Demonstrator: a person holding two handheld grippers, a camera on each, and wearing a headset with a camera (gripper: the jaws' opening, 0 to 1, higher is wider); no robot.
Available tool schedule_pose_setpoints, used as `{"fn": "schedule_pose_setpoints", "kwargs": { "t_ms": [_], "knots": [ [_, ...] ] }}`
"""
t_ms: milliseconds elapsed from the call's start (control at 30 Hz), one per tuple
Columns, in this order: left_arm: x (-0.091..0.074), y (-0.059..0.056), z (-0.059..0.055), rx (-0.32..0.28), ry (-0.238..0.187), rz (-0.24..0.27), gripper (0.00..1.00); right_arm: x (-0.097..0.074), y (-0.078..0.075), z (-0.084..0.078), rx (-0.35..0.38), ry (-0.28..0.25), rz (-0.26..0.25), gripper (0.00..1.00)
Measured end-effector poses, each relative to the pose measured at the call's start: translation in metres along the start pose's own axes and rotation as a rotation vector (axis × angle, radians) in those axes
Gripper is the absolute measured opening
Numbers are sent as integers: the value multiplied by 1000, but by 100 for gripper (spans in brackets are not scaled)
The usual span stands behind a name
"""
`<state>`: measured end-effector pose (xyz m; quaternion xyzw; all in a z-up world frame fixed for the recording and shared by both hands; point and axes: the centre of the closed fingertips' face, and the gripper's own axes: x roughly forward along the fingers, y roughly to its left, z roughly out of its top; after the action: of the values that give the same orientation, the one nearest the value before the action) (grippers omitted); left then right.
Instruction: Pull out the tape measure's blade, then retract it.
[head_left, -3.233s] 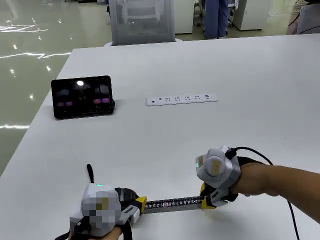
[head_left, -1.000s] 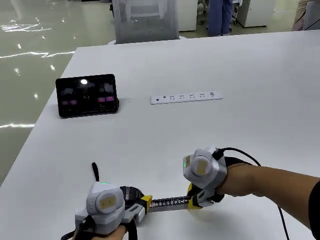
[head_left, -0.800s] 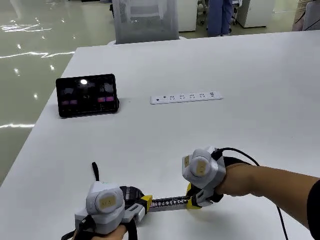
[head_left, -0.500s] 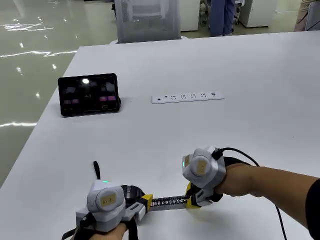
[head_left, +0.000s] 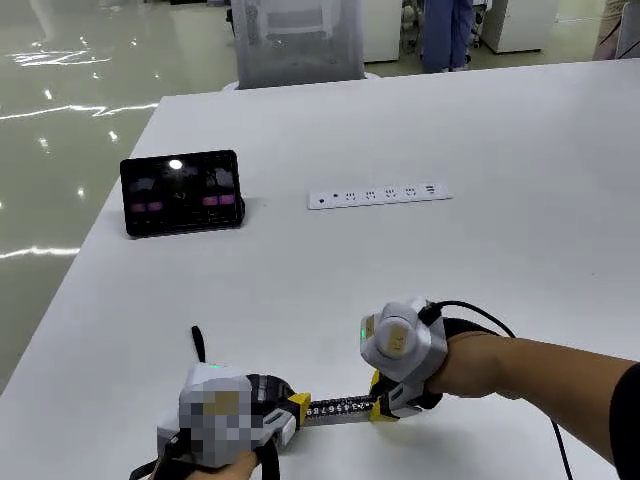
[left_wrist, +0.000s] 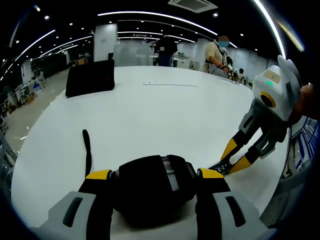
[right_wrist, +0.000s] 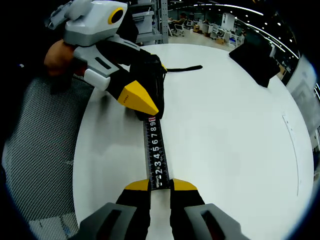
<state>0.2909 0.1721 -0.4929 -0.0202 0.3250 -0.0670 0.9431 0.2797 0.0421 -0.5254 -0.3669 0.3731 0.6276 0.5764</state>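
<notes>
Currently left tongs (left_wrist: 155, 175) grip tape measure (left_wrist: 150, 192); right tongs (right_wrist: 161, 184) pinch blade (right_wrist: 153, 145).

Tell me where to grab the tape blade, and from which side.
Take the blade at its free tip, coming along its length from the end away from the case. It is a thin flat strip running straight out of the case in the left gripper; the right gripper grips that tip.

The tip of the blade (right_wrist: 154, 145) hides between the fingers (right_wrist: 138, 186) of the right gripper (right_wrist: 160, 185); tablet (head_left: 183, 192) screen unreadable.
</notes>
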Motion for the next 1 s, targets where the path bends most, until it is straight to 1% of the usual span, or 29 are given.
{"fn": "schedule_pose_setpoints", "kwargs": {
  "t_ms": [233,333,533,867,1000],
  "knots": [
    [0,0,0,0,1,-4,62,1,0,2,4,-10,-6,10],
    [0,0,0,-1,5,-3,62,1,1,3,-7,-11,-8,10],
    [0,1,0,-1,13,-6,62,4,1,7,-14,-15,-2,10],
    [0,1,-1,-5,20,-12,62,5,2,10,-1,-32,13,10],
    [0,1,-1,-3,10,-10,62,7,2,12,-6,-37,20,10]
  ]
}}
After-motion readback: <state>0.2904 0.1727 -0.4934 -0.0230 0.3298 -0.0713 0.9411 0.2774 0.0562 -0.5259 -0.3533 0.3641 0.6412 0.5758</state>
